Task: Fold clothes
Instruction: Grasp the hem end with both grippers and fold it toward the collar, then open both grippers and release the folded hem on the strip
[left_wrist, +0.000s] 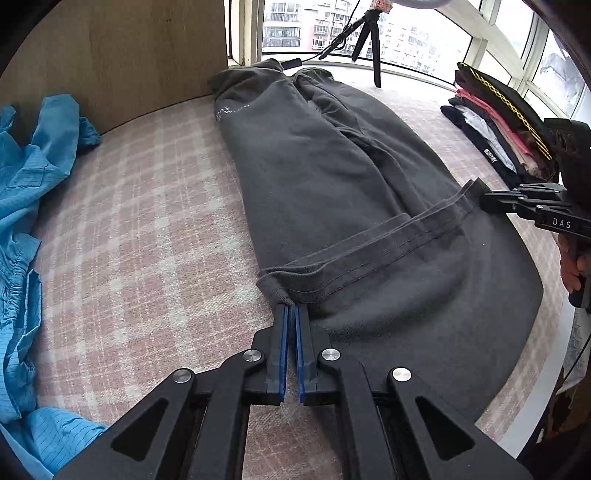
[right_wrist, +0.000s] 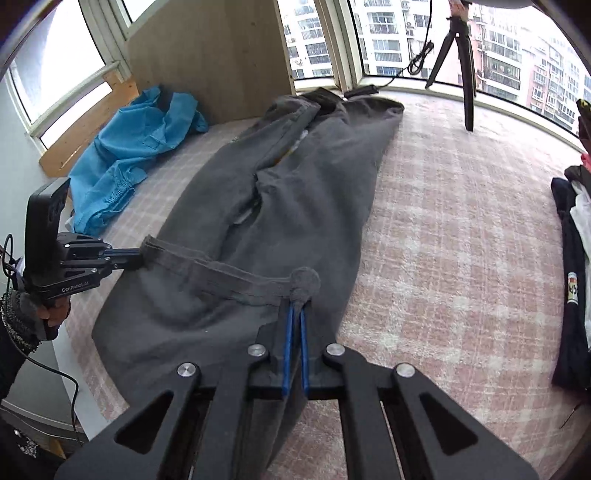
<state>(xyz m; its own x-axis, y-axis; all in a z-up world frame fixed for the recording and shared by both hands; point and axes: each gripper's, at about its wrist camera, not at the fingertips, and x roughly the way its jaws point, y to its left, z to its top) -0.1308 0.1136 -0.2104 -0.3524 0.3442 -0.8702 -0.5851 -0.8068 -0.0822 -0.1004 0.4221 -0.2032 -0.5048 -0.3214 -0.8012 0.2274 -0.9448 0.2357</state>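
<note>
A dark grey garment (left_wrist: 332, 170) lies lengthwise on the pink checked surface, its sides folded in; it also shows in the right wrist view (right_wrist: 295, 192). My left gripper (left_wrist: 291, 306) is shut on the left corner of its near hem (left_wrist: 273, 286). My right gripper (right_wrist: 297, 306) is shut on the right corner of the same hem (right_wrist: 304, 282). The hem band is lifted between the two grippers above the garment's lower part. The right gripper shows at the right edge of the left view (left_wrist: 484, 201); the left gripper shows at the left of the right view (right_wrist: 138, 256).
A crumpled blue garment (left_wrist: 26, 206) lies at the left by a wooden panel (left_wrist: 122, 55). A stack of folded clothes (left_wrist: 495, 122) sits at the right. A black tripod (left_wrist: 369, 40) and cable stand by the windows at the far end.
</note>
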